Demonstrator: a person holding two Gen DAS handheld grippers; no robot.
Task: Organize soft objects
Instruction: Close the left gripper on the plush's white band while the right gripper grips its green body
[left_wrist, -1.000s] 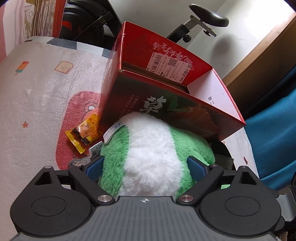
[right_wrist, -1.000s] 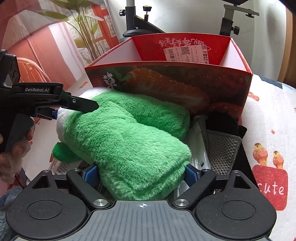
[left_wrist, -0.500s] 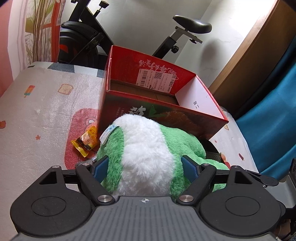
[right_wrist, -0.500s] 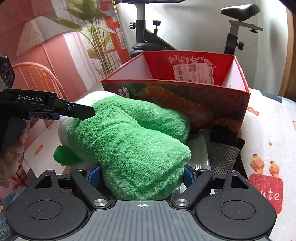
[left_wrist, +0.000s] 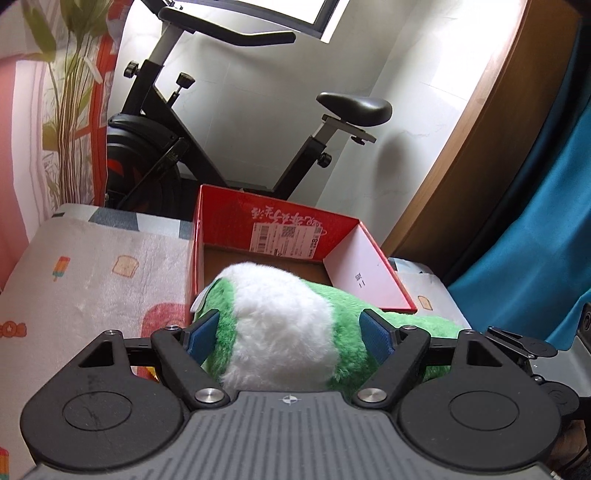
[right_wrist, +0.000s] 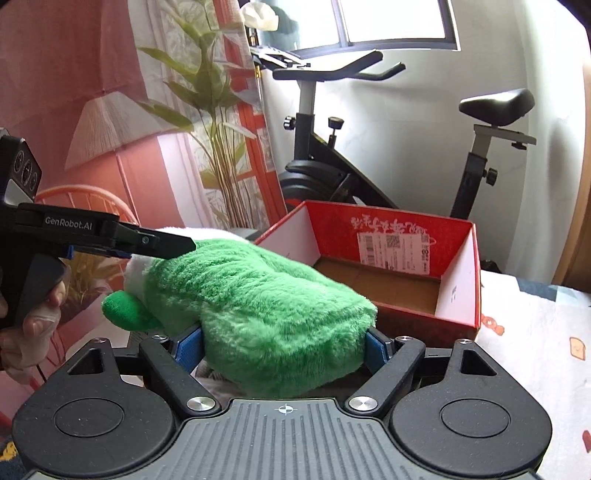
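Both grippers, left gripper (left_wrist: 288, 332) and right gripper (right_wrist: 284, 345), clamp green plush toy (right_wrist: 258, 295); next: into red box (right_wrist: 458, 280) at 12 o'clock.

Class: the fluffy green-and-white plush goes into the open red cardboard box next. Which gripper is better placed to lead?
Probably right: the right gripper holds the plush end nearest the red box; the left gripper holds the far white-banded end.

One green-and-white plush toy (left_wrist: 280, 332), one open red cardboard box (left_wrist: 280, 229) beyond the fingers, one exercise bike (left_wrist: 166, 147) behind it, two handheld grippers: left gripper (left_wrist: 291, 334), right gripper (right_wrist: 284, 347).
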